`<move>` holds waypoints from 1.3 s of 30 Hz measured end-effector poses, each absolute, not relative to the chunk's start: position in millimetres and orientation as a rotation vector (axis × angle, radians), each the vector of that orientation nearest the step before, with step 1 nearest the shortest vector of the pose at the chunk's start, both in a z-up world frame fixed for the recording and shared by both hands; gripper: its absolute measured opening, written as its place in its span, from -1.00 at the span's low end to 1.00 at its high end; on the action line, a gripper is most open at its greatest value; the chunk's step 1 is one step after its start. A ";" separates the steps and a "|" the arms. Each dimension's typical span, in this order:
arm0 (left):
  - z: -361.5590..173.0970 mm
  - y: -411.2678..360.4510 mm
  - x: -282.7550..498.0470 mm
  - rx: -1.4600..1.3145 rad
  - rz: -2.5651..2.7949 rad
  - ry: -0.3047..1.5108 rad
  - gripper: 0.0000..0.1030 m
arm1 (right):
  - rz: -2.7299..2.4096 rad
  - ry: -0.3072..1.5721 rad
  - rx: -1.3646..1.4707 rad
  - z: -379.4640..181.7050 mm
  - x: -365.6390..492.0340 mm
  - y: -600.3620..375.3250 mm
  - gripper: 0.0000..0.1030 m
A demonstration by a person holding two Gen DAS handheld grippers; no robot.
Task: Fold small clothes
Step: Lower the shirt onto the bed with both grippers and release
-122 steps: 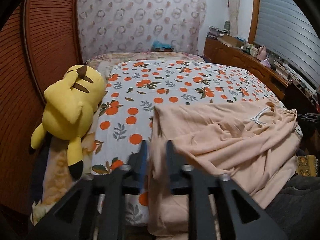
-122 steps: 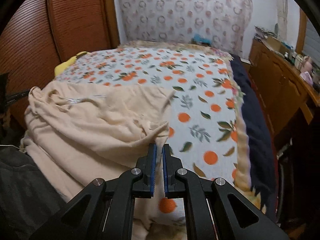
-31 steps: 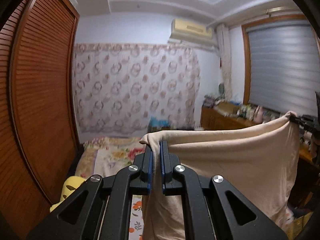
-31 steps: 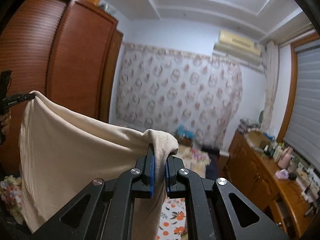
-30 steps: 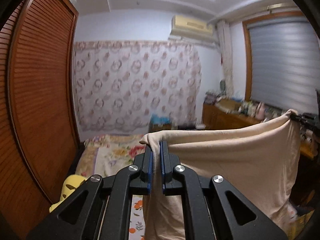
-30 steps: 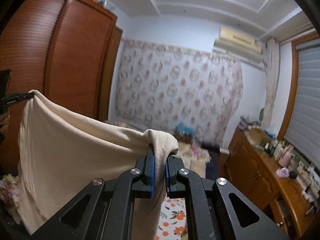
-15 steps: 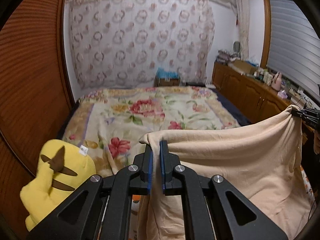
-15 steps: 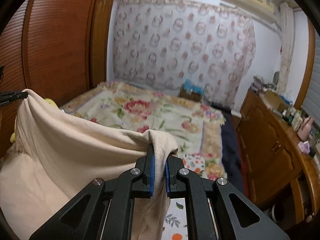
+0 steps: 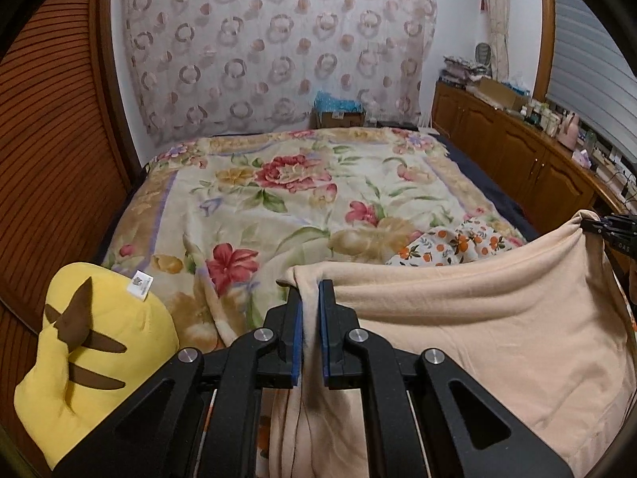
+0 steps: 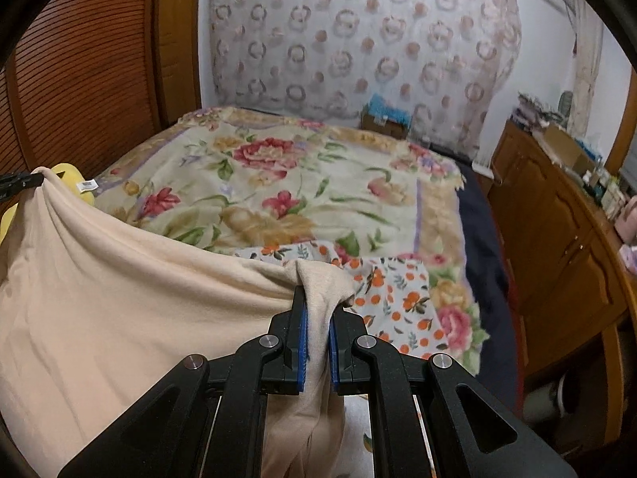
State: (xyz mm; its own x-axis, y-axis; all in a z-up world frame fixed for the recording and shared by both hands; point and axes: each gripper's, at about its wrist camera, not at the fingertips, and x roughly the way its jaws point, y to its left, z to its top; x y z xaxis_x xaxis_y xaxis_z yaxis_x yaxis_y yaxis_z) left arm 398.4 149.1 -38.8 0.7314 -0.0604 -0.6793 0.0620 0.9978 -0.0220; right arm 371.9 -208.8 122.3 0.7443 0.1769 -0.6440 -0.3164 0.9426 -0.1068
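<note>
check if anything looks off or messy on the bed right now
Nothing is damaged or spilled. The peach garment hangs stretched between the left gripper and right gripper, sagging in the middle. The orange-print sheet lies bunched over the floral blanket, not spread flat.

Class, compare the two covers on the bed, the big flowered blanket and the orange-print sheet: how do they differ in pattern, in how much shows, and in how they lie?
The blanket bears large red and pink flowers on cream; the sheet bears small oranges on white. The blanket shows across most of the bed; only a patch of the sheet shows, near the held peach garment. The blanket lies mostly flat; the sheet looks rumpled. Both are leafy prints.
</note>
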 end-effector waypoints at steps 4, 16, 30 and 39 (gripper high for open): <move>-44.0 147.2 400.1 0.016 -0.089 0.765 -0.82 | 0.274 0.703 -0.203 131.9 366.2 -208.5 -0.84; -30.3 157.0 356.1 0.005 -0.153 0.772 0.52 | 0.287 0.653 -0.144 169.1 284.7 -214.5 -0.03; -49.8 145.4 273.3 0.058 -0.153 0.846 0.53 | 0.299 0.747 -0.063 159.9 150.6 -262.3 0.06; -69.2 145.8 255.1 0.013 -0.140 0.893 0.53 | 0.347 0.810 0.001 157.6 127.2 -267.9 0.06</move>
